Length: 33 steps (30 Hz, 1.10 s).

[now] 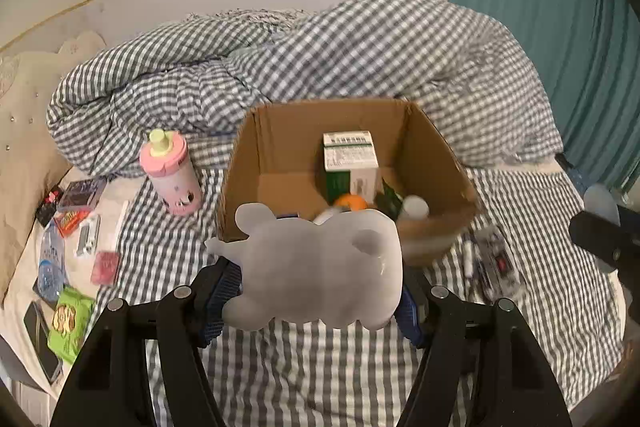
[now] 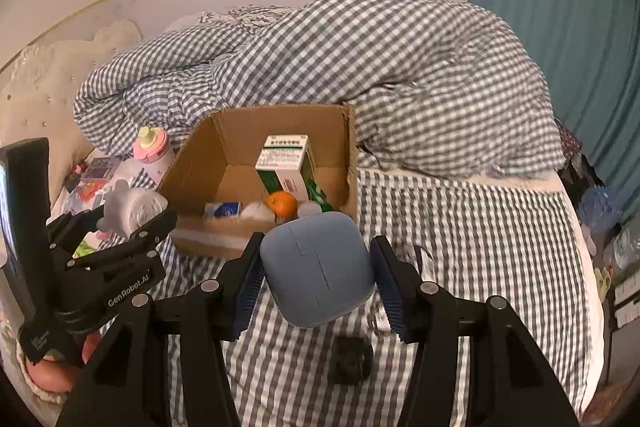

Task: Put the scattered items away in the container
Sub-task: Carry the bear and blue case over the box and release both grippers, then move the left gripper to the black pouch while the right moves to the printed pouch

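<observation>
A: Nearest the lens, what does each claw hold?

B: The left claw is clamped on a grey toy, an animal-shaped lump lying crosswise between the blue pads, its long axis running pad to pad. Its surface is too blurred to tell head from tail. The right claw grips a blue case by its two sides; the case is squarish, with no clear long axis, and a seam runs down its front.

A: Where do they sit against the box?

B: Both hang just short of the box, over the striped sheet. The toy covers the box's near wall in the left view; the case overlaps the near rim in the right view.

A: What is inside the box?

B: A green-and-white carton standing upright, an orange in front of it, and white and dark items partly hidden by the toy.

A: And beside it?

B: Left of the box a pink bottle leans, with small packets beyond. Right of the box lie blurred small items. A dark object on the sheet below the case cannot be identified.

A: Behind it?

B: A checked duvet, heaped.
</observation>
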Each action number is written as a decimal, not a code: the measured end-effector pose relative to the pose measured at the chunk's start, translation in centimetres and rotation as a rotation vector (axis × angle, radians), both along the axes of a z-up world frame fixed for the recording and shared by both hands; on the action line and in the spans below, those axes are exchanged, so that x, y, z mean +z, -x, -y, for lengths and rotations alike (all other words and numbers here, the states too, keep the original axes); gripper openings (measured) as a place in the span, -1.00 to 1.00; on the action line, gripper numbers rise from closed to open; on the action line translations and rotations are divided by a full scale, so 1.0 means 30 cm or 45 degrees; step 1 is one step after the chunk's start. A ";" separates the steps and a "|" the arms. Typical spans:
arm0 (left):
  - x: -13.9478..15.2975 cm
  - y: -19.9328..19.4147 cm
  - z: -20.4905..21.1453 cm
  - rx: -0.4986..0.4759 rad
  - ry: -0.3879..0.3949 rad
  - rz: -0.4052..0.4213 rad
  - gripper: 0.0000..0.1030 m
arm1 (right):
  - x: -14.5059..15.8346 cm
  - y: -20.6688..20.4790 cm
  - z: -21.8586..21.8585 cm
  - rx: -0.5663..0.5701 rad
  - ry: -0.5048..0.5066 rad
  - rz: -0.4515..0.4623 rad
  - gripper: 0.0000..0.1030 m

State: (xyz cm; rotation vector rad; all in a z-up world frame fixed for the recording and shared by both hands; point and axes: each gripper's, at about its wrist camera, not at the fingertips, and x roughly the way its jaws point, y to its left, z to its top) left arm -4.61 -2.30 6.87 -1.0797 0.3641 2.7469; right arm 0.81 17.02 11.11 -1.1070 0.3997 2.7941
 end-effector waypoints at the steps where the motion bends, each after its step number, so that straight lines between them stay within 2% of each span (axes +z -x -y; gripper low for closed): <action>1: 0.002 0.029 0.001 0.009 0.003 -0.003 0.33 | -0.001 0.033 -0.006 0.007 0.001 0.004 0.01; 6: -0.011 0.169 -0.002 0.051 0.024 0.009 0.33 | -0.023 0.190 -0.027 0.034 0.030 0.017 0.02; 13: -0.069 0.315 -0.027 0.086 0.045 0.039 0.33 | -0.112 0.359 -0.054 0.073 0.085 0.054 0.03; 14: -0.079 0.329 -0.032 0.080 0.044 0.045 0.36 | -0.125 0.376 -0.057 0.067 0.075 0.062 0.30; 15: -0.092 0.345 -0.041 0.061 0.043 0.060 0.47 | -0.138 0.396 -0.062 0.043 0.046 0.069 0.59; 16: -0.103 0.360 -0.050 0.044 0.047 0.076 0.81 | -0.148 0.413 -0.069 0.010 0.003 0.058 0.94; 18: -0.125 0.378 -0.067 0.043 0.077 0.069 0.98 | -0.158 0.425 -0.087 -0.061 -0.058 0.052 0.94; 22: -0.162 0.400 -0.084 0.043 0.107 0.084 0.98 | -0.151 0.406 -0.131 -0.058 0.016 0.023 0.94; 26: -0.179 0.406 -0.082 0.050 0.100 0.103 0.98 | -0.130 0.375 -0.149 -0.078 0.019 0.008 0.94; 33: -0.142 0.343 -0.081 0.031 0.088 0.090 0.98 | -0.075 0.274 -0.182 -0.108 0.038 -0.022 0.94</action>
